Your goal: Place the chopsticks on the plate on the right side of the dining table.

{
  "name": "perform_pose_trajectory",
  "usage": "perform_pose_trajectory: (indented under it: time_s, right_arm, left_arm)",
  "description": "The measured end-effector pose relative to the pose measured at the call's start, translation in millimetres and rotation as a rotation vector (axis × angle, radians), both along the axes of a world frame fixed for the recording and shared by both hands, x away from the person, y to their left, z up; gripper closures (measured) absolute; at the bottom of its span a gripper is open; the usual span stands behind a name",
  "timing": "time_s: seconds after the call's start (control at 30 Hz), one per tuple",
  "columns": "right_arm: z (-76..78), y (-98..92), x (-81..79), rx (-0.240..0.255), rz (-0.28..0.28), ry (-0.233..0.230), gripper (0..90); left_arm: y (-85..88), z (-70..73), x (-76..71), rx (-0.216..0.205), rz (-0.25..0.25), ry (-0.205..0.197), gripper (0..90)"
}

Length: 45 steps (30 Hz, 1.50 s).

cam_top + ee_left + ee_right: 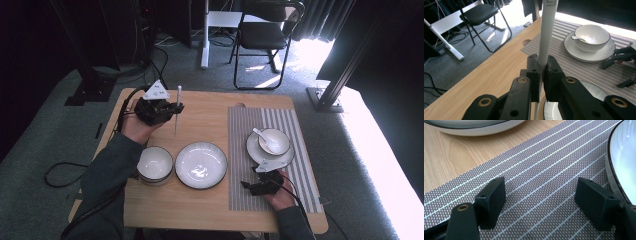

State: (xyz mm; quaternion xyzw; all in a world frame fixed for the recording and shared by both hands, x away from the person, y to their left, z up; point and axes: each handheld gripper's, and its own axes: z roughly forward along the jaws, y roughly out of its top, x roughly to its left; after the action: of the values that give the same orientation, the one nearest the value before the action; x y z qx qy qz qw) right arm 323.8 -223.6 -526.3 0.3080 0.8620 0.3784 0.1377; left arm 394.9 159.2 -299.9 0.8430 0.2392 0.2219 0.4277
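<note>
The left tool [170, 107] was clamped on a white chopstick [177, 107], held upright above the tabletop [210, 107], just behind the empty plate [201, 164]. The stick looked light, stiff and smooth, likely to slip or pivot between the flat pads [534, 72]. They gripped it near its middle, which should keep it balanced; a firm, square hold seemed wise. The right tool [254, 186] rested with its jaws apart on the striped mat [260, 200], to the right of that plate.

Two bowls [155, 164], two plates [201, 164], one spoon [261, 135].
</note>
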Motion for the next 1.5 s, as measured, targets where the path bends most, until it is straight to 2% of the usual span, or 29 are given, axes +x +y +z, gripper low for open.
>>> perform_pose_trajectory:
  time_s: [0.4, 0.93, 1.5]
  right_arm:
    - [0.0, 0.0, 0.0, 0.000, 0.000, 0.001, 24.3]
    - [0.0, 0.0, 0.0, 0.000, 0.000, 0.000, 24.3]
    - [0.1, -0.1, 0.1, -0.001, 0.000, 0.001, 24.3]
  left_arm:
    - [-13.2, 0.2, -7.6, 0.006, -0.019, -0.007, 84.8]
    - [-26.9, -5.6, -15.1, -0.009, -0.043, -0.007, 84.7]
    - [-33.5, -16.8, -13.8, -0.013, -0.052, 0.004, 84.7]
